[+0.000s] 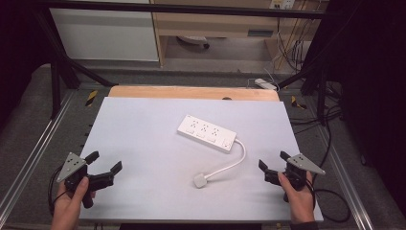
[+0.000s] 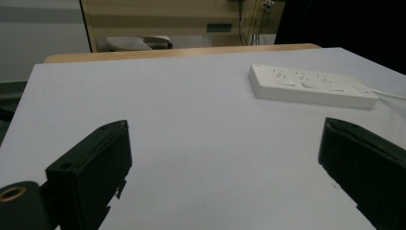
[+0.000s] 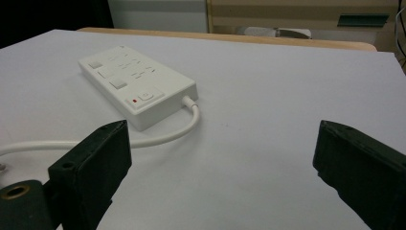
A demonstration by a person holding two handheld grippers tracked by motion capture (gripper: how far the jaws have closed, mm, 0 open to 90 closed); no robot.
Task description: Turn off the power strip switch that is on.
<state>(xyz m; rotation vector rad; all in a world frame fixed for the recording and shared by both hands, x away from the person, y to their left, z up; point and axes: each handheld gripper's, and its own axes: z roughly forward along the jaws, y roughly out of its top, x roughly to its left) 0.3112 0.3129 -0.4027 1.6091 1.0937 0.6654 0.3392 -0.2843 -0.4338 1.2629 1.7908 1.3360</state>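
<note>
Left tool wide open, right tool likewise

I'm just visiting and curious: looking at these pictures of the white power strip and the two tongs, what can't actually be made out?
- Plug, high view: too small to count its pins.
- Power strip, right gripper view: its cord runs off the left edge, so the plug end is cut off.
- Power strip, left gripper view: cord end cut off by the right edge.
- Left tongs and right tongs: each holding hand covers the grip.
</note>
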